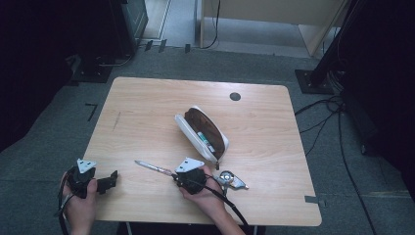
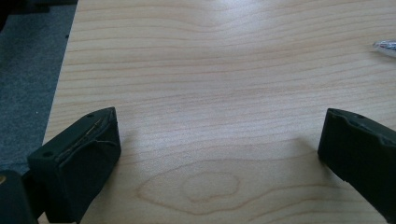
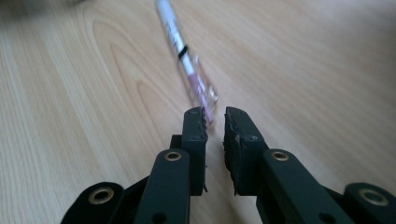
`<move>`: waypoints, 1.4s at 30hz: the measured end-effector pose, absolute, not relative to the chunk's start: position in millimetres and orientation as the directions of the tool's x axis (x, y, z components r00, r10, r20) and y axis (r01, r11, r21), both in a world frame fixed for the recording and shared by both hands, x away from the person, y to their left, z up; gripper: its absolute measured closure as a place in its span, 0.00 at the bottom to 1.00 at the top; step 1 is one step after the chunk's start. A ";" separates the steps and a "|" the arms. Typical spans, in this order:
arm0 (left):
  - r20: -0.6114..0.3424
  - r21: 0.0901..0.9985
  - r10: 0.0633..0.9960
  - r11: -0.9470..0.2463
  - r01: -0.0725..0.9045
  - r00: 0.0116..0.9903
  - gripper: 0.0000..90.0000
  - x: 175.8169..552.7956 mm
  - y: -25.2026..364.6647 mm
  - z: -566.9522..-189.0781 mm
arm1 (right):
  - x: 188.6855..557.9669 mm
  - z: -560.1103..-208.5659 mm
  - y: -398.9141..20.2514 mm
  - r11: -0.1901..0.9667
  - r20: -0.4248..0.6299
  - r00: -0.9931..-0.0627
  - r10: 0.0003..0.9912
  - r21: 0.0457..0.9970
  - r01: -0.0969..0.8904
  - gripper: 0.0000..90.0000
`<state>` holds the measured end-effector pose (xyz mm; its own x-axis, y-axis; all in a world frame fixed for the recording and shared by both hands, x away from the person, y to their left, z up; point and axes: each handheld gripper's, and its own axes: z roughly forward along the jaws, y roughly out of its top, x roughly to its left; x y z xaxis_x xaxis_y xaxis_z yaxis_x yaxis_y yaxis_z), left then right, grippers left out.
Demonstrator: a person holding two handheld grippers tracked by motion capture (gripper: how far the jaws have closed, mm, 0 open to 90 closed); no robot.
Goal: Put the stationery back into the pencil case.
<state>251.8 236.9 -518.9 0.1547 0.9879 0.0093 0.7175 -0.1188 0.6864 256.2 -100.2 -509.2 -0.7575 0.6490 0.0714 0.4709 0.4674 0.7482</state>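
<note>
A slim silvery pen lies on the wooden table near the front edge. In the right gripper view the pen runs away from me, and its clear near end sits between the tips of my right gripper. The jaws are closed narrow on that end. In the high view the right gripper points left at the pen. My left gripper rests at the front left corner, its jaws wide apart over bare wood, holding nothing. The pen's tip shows at the right edge of the left gripper view.
An open white pencil case with a brown lining lies mid-table with a green-and-white marker inside. A small shiny metal object sits just right of the right hand. A dark round grommet marks the far side.
</note>
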 end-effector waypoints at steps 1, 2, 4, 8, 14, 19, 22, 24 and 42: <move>0.009 0.686 0.988 -0.119 0.718 0.155 0.00 251.8 236.9 -518.9 | 257.3 -507.1 -99.6 0.461 0.071 -0.754 0.653 0.753 0.470 0.87; 0.009 0.686 0.988 -0.119 0.718 0.155 0.00 251.8 236.9 -518.9 | 259.1 -505.2 -98.5 0.458 0.071 -0.756 0.650 0.757 0.465 0.86; 0.009 0.686 0.988 -0.119 0.718 0.155 0.00 251.8 236.9 -518.9 | 262.6 -502.9 -94.2 0.454 0.070 -0.758 0.649 0.764 0.459 0.83; 0.009 0.686 0.988 -0.119 0.717 0.155 0.00 251.8 236.9 -518.9 | 265.5 -504.6 -85.3 0.468 0.063 -0.764 0.642 0.757 0.456 0.79; 0.008 0.686 0.988 -0.117 0.718 0.154 0.00 251.8 236.8 -518.9 | 264.1 -512.7 -80.8 0.498 0.021 -0.747 0.664 0.733 0.463 0.73; 0.008 0.686 0.988 -0.118 0.718 0.154 0.00 251.8 236.8 -518.9 | 273.3 -514.6 -80.2 0.472 0.013 -0.700 0.714 0.728 0.496 0.70; 0.008 0.686 0.988 -0.118 0.718 0.154 0.00 251.8 236.8 -518.9 | 278.8 -515.4 -77.9 0.449 0.005 -0.665 0.747 0.734 0.509 0.71; 0.008 0.686 0.988 -0.118 0.718 0.154 0.00 251.8 236.8 -518.9 | 282.1 -515.9 -75.7 0.434 -0.015 -0.632 0.774 0.740 0.514 0.71; 0.009 0.686 0.988 -0.119 0.718 0.155 0.00 251.7 236.9 -518.9 | 297.3 -505.2 -15.5 0.375 0.085 -0.697 0.712 0.794 0.479 0.72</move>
